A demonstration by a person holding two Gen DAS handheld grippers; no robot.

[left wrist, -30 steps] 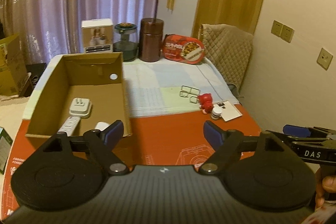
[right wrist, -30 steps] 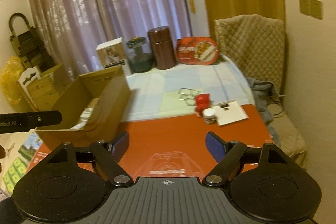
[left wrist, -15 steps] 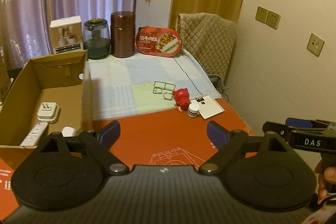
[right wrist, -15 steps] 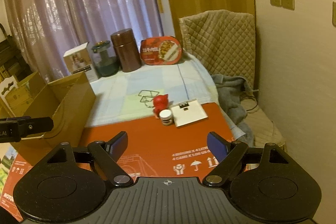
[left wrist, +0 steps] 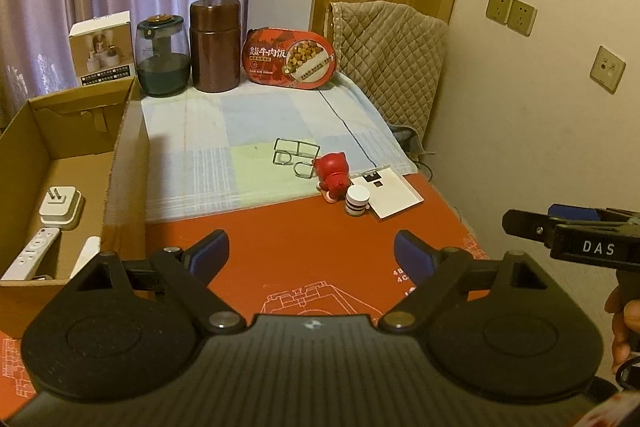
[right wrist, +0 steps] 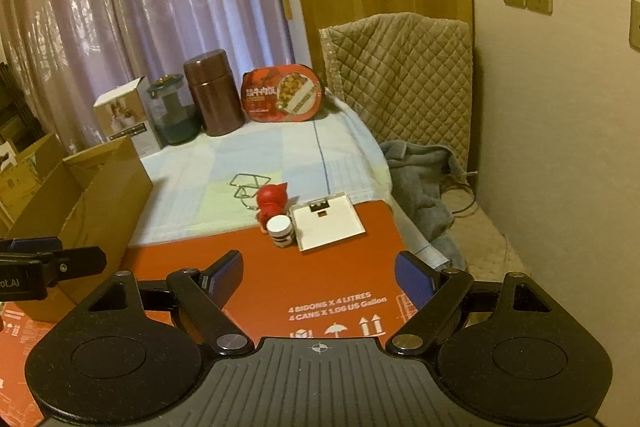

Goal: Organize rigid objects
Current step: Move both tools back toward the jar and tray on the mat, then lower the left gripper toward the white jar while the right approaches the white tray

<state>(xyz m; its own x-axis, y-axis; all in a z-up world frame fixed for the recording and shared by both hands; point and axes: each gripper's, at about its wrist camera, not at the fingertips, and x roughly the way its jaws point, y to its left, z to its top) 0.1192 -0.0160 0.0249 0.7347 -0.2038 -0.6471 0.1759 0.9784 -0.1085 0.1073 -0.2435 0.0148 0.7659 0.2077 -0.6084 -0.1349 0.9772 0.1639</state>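
White letters "DAS" stand on the black body of the right gripper (left wrist: pixel 592 247) at the edge of the left wrist view, and "ot.AI" shows on the left gripper (right wrist: pixel 24 281) at the edge of the right wrist view. The red mat (right wrist: pixel 340 291) on the worktop carries white print reading "4 BIDONS X 4 LITRES" and "4 CANS X 1.06 US Gallon" above handling symbols. The red meal box (left wrist: pixel 290 59) at the back bears large Chinese characters ending in "牛肉饭"; its smaller print is too small to read.
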